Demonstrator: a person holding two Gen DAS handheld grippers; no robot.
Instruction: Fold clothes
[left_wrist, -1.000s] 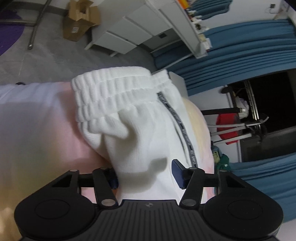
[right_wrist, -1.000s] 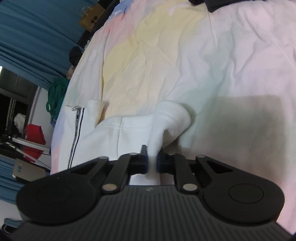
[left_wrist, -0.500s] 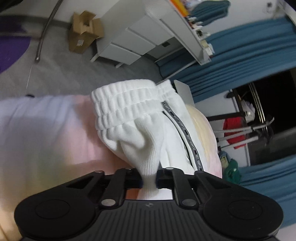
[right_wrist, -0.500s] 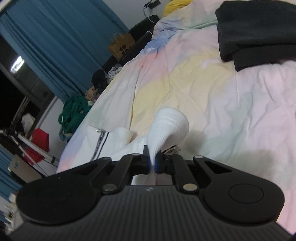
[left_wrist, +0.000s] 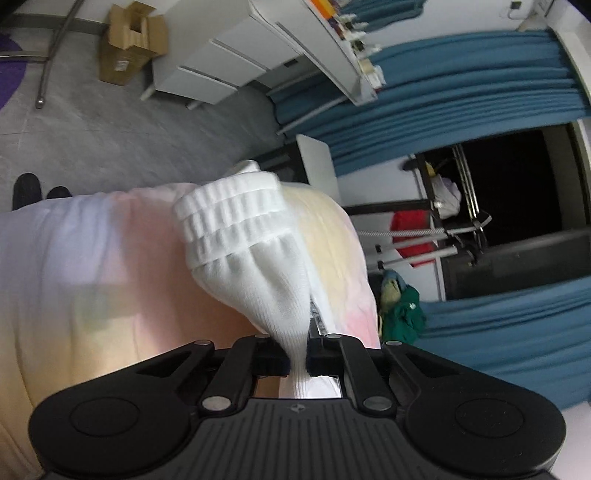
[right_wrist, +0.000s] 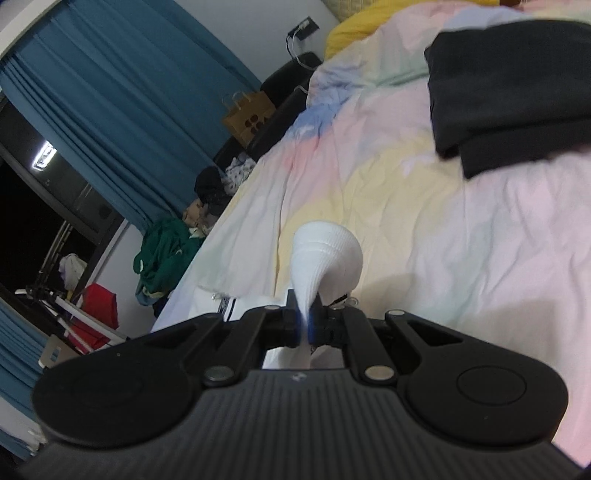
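White knit trousers (left_wrist: 255, 258) with a ribbed elastic waistband and a dark side stripe hang over a pastel bedsheet (left_wrist: 92, 266). My left gripper (left_wrist: 297, 360) is shut on the cloth just below the waistband, which bunches up and away from the jaws. In the right wrist view, the same white trousers (right_wrist: 325, 254) rise in a cone of cloth, and my right gripper (right_wrist: 304, 325) is shut on it. A zip and dark stripe of the garment show left of the right jaws. The rest of the garment is hidden under both grippers.
A folded black garment (right_wrist: 509, 96) lies on the bed at the upper right. The pastel bedsheet (right_wrist: 424, 221) spreads ahead. White drawers (left_wrist: 207, 70) and a cardboard box (left_wrist: 127, 44) stand on the floor past the bed edge. Green clothes (right_wrist: 162, 254) pile by the blue curtains (right_wrist: 110, 122).
My left gripper closed on the trousers below the waistband and lifted them off the bed. My right gripper stayed shut on the cloth and rose, pulling it into a taller cone.
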